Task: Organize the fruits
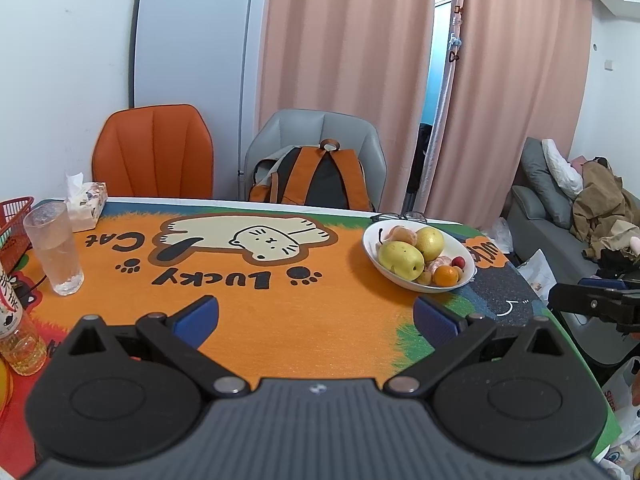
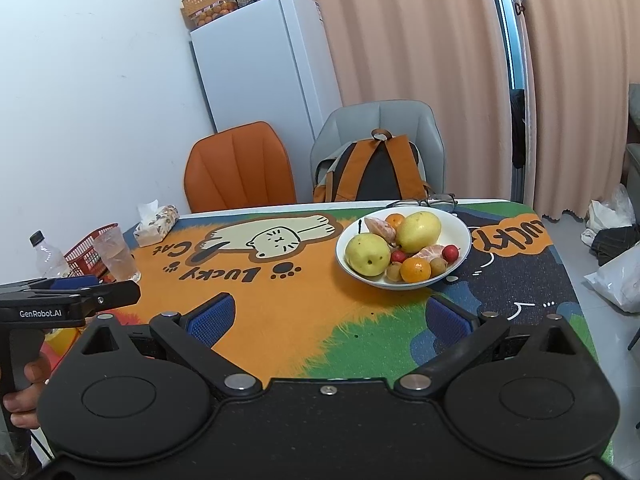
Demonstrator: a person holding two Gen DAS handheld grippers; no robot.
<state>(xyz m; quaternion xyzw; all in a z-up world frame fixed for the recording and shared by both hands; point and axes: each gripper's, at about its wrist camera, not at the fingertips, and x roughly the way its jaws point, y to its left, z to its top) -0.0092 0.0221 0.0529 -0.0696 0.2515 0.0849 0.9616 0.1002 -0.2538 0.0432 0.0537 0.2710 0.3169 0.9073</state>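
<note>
Now | fruits (image 2: 400, 248) sit piled in 1 white bowl (image 2: 460, 232) on the desk (image 2: 320, 320), so none roll | left gripper (image 1: 316, 320) fingers wide, empty | right gripper (image 2: 330, 320) fingers wide, empty, both near bowl, ready to reach.

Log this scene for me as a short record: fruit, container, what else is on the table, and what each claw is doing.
fruit: two yellow pears, small oranges, peeled segments, small red fruits
container: white bowl, on the table's right side
other items: glass, tissue pack, red basket, eyeglasses behind the bowl
left claw: open, empty, above the table mat
right claw: open, empty
</note>
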